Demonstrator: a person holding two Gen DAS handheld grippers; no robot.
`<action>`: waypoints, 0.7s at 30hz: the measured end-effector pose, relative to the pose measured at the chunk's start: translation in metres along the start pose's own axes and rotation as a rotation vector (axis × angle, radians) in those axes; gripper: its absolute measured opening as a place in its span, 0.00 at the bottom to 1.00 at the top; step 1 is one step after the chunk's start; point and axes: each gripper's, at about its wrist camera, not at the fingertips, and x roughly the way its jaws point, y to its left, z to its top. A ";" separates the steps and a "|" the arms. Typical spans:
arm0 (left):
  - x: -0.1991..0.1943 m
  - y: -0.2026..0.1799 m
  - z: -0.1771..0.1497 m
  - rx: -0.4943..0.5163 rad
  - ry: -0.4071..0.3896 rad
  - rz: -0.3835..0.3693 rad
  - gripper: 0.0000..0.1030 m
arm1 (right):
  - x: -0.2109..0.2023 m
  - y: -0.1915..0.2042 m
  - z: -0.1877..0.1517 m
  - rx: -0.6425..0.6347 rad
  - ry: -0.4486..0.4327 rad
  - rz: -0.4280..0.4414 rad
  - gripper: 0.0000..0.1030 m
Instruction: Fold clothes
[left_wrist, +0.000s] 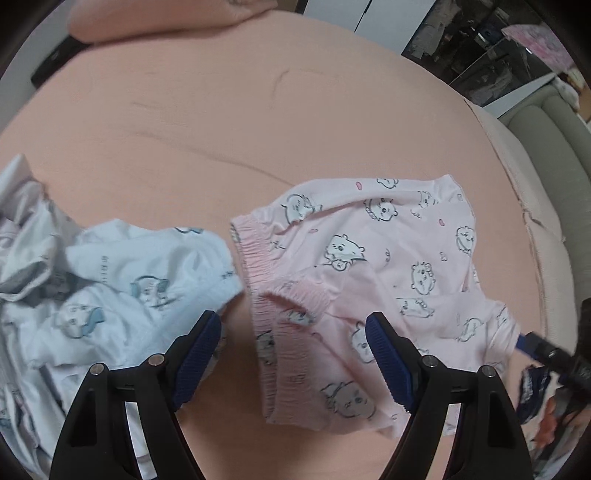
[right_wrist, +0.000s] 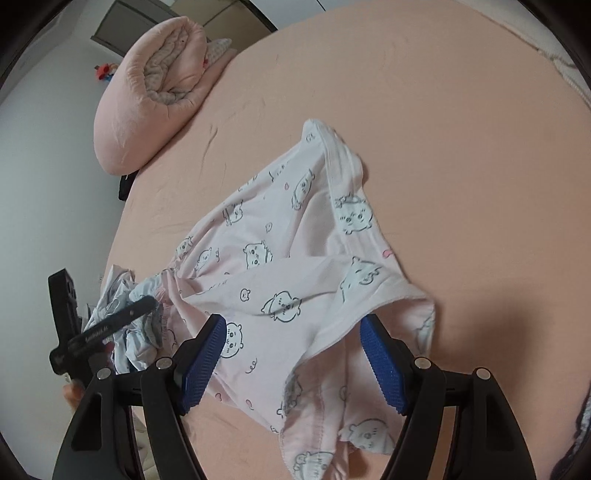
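So I've got the pink shorts (left_wrist: 373, 280) lying on the peach bed sheet (left_wrist: 258, 110), loosely spread, not flat. The elastic waistband sits at about 9 o'clock of them in my left view, with one corner of it flipped over, and the leg hems run out toward 3. In the right view the hems are at 6 o'clock, right under my tool, and one leg overlaps the other in a rumpled way. Could be a half-done fold or just how they landed, I honestly can't call it.

The white printed garment (left_wrist: 110, 277) is crumpled in a heap at 9 o'clock, just touching the waistband.

Tongs: my left gripper (left_wrist: 295, 354) is spread wide, hovering over the waistband end, pinching nothing. My right gripper (right_wrist: 293, 363) is spread wide too, fingers straddling the hem edge, with cloth lying between them but nothing clamped.

My guess is this is the straightening bit: whatever comes next needs a waistband corner and a hem corner pinched so the cloth pulls taut.
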 end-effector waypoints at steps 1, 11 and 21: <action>0.001 0.001 0.000 -0.014 0.004 -0.023 0.78 | 0.003 -0.001 0.000 0.013 0.007 0.008 0.72; 0.009 0.003 0.003 -0.175 0.056 -0.231 0.78 | 0.023 -0.011 0.004 0.120 0.033 0.066 0.72; 0.016 -0.011 0.011 -0.126 -0.004 -0.105 0.78 | 0.022 -0.022 0.001 0.192 -0.023 0.106 0.72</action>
